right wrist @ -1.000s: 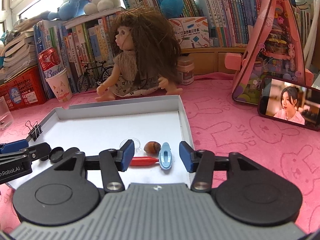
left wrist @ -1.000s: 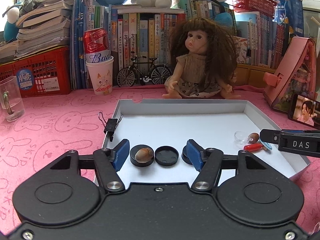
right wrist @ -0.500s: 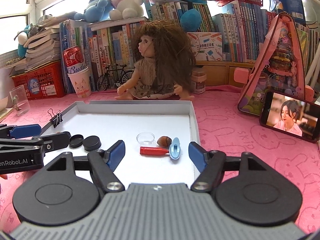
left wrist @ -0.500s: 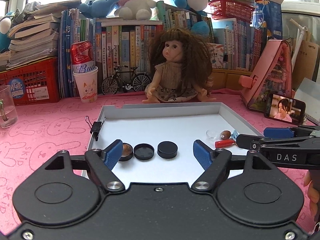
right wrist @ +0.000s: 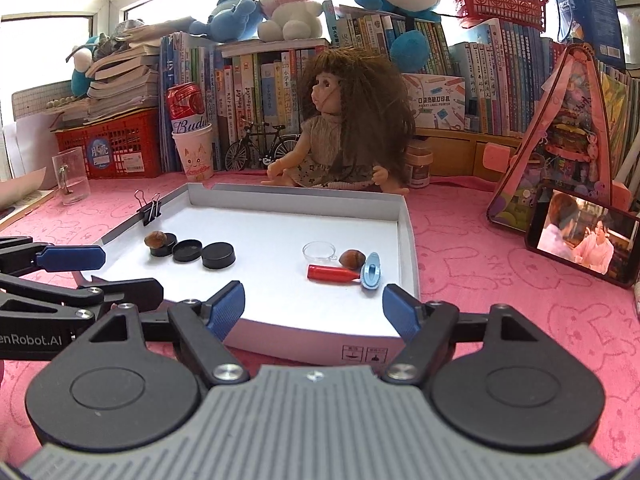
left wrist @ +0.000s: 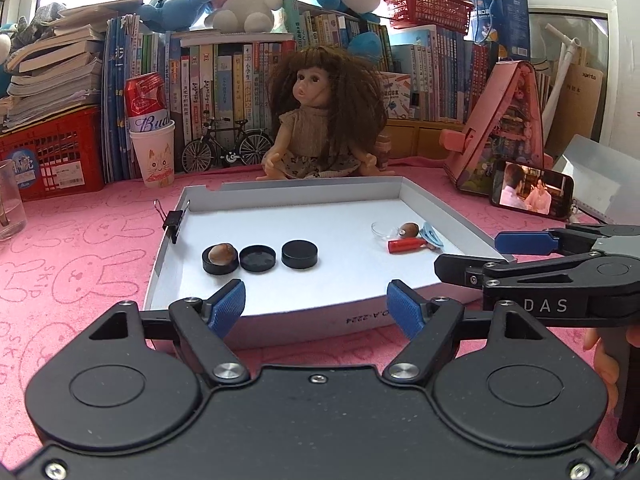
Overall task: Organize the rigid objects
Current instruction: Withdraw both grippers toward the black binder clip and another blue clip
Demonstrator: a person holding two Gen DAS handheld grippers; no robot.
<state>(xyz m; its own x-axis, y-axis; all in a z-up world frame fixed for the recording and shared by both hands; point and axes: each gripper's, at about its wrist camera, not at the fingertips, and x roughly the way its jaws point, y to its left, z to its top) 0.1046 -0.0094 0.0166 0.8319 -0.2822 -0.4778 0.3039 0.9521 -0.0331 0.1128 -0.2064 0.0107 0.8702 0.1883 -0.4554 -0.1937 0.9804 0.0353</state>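
A white shallow box tray (left wrist: 304,312) (right wrist: 408,240) lies on the pink cloth. In it at the left are a black cap holding a brown nut (left wrist: 219,258) (right wrist: 158,240), an open black cap (left wrist: 257,258) (right wrist: 187,250) and a closed black cap (left wrist: 299,254) (right wrist: 218,255). At the right lie a clear small dish (left wrist: 382,229) (right wrist: 318,251), a second nut (left wrist: 409,229) (right wrist: 352,259), a red tube (left wrist: 406,245) (right wrist: 332,273) and a blue clip (left wrist: 432,236) (right wrist: 371,276). My left gripper (left wrist: 316,310) is open and empty at the tray's near edge. My right gripper (right wrist: 314,308) is open and empty there too.
A black binder clip (left wrist: 173,220) sits on the tray's left wall. A doll (left wrist: 320,120) sits behind the tray. A paper cup with a can (left wrist: 152,148), a glass (right wrist: 74,180), a red crate, a phone (right wrist: 580,236) and a pink case (left wrist: 504,128) stand around.
Both grippers have pulled back from inside the tray to its near edge and opened wider. The objects in the tray have stayed in place.
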